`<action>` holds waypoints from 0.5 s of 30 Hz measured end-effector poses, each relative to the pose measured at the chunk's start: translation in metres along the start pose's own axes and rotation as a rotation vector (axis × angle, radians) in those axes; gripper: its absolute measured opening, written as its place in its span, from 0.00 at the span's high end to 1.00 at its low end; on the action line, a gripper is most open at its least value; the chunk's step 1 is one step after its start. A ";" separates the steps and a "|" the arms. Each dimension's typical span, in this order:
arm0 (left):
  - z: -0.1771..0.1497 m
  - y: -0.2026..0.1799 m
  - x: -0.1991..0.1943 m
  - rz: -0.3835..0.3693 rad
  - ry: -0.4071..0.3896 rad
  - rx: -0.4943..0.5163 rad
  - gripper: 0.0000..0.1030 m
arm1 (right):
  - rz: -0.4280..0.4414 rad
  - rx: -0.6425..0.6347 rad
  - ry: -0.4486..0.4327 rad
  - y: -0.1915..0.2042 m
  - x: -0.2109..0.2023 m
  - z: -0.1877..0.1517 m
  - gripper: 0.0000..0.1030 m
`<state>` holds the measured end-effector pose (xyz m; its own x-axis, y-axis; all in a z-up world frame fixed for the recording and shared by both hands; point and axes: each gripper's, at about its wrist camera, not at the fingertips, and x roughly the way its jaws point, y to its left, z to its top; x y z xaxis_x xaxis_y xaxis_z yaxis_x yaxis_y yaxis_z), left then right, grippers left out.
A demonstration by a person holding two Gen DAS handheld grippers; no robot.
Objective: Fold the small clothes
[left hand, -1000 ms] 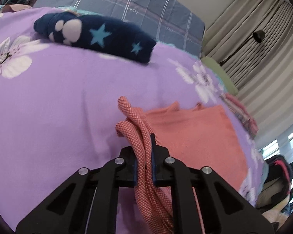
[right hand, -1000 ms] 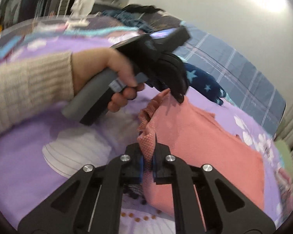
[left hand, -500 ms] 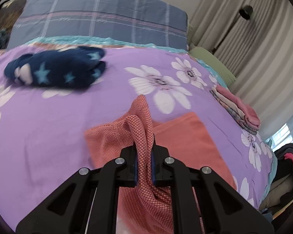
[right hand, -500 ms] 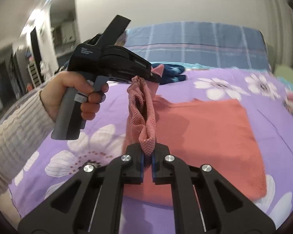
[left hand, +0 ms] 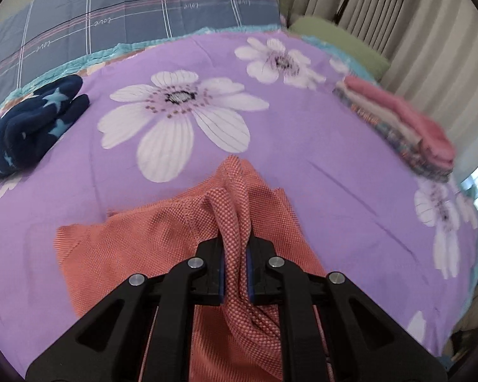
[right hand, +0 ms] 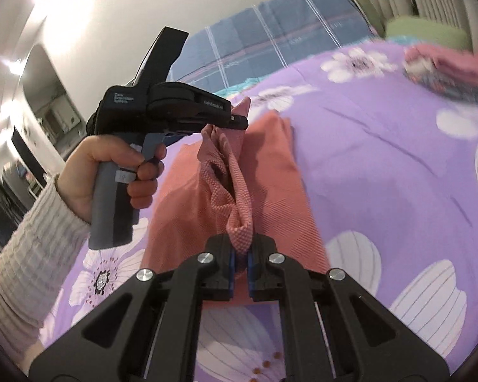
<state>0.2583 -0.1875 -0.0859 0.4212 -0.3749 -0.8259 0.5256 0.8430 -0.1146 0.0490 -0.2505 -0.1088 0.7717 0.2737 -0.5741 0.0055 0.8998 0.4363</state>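
Note:
A salmon-pink knit garment lies partly on the purple flowered bedspread and is lifted along one edge. My left gripper is shut on a bunched fold of it. My right gripper is shut on another fold of the same garment. In the right wrist view the left gripper is held in a hand to the left, pinching the cloth's far end, so the raised edge hangs between both grippers.
A navy star-patterned garment lies at the left of the bed. A stack of folded pink and striped clothes sits at the right edge. A blue plaid pillow and curtains are behind.
Both grippers have carried the held edge across the garment toward the right side of the bed, folding it over itself. The folded stack has come nearer in both views.

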 end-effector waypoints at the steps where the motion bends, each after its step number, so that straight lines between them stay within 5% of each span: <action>1: 0.000 -0.004 0.003 0.010 0.003 0.010 0.91 | 0.001 0.010 0.005 -0.004 0.001 -0.001 0.95; 15: 0.011 -0.036 0.011 0.071 -0.018 0.030 0.92 | 0.028 0.040 -0.045 -0.012 -0.020 -0.006 0.95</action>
<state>0.2520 -0.2264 -0.0843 0.4710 -0.3214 -0.8215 0.5156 0.8559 -0.0392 0.0295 -0.2643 -0.1070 0.7997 0.2823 -0.5299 0.0080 0.8775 0.4795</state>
